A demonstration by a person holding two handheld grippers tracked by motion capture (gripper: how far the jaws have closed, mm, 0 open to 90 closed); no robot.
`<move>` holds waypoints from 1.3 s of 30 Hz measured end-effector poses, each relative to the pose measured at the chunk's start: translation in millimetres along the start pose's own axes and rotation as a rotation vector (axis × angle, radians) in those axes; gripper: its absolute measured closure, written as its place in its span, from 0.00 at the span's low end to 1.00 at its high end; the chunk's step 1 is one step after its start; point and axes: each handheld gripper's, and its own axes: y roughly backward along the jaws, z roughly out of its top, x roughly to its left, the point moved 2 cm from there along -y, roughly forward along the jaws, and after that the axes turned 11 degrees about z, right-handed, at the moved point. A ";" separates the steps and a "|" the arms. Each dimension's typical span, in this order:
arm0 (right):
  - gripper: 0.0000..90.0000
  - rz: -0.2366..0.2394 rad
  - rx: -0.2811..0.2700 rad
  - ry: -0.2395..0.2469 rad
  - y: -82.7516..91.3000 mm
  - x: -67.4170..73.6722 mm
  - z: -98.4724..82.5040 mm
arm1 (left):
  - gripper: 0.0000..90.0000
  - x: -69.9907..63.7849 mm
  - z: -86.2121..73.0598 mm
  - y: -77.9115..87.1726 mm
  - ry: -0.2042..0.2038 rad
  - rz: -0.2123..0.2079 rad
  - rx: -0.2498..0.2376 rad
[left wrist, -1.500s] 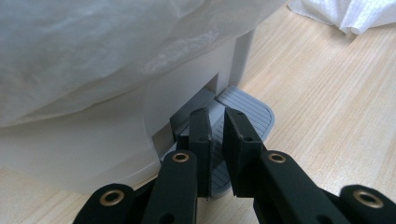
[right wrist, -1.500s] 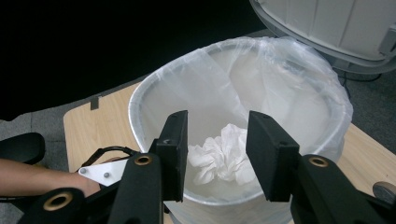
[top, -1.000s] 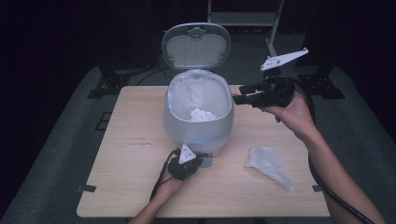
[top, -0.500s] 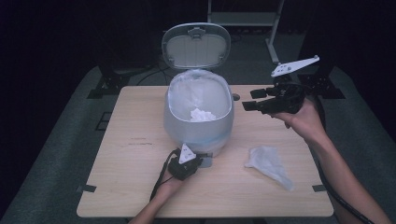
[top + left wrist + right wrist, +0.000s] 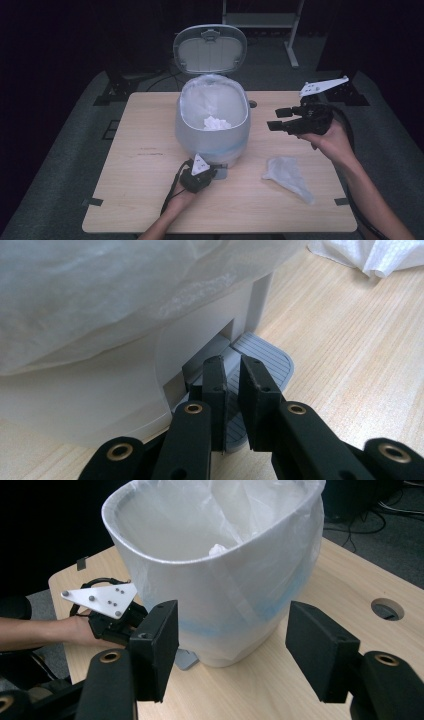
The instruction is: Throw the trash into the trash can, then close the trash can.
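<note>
Lid up at frame centre: my closed left gripper (image 5: 212,172) presses the bin (image 5: 212,120) pedal (image 5: 260,357); right gripper (image 5: 276,120), jaws just opened and empty, should next fetch the tissue (image 5: 289,176) at lower right.

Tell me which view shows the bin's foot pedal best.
The left gripper view: the grey ribbed pedal sits close up at the bin's base, under the nearly closed jaws of the left gripper. The high view shows it as a small grey tab beside that gripper. The right gripper view shows a grey corner beneath the bin.
</note>
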 end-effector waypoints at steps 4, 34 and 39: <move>0.41 -0.001 0.003 -0.007 1.3 -0.8 -9.6 | 0.91 -0.3 0.0 0.0 0.001 0.001 -0.001; 0.41 -0.018 0.029 -0.062 -3.5 -19.5 -60.5 | 0.91 -0.6 0.0 0.2 0.001 0.001 0.001; 0.41 -0.018 0.035 -0.064 -4.9 -20.9 -65.2 | 0.91 -0.6 0.0 0.0 0.003 0.000 -0.001</move>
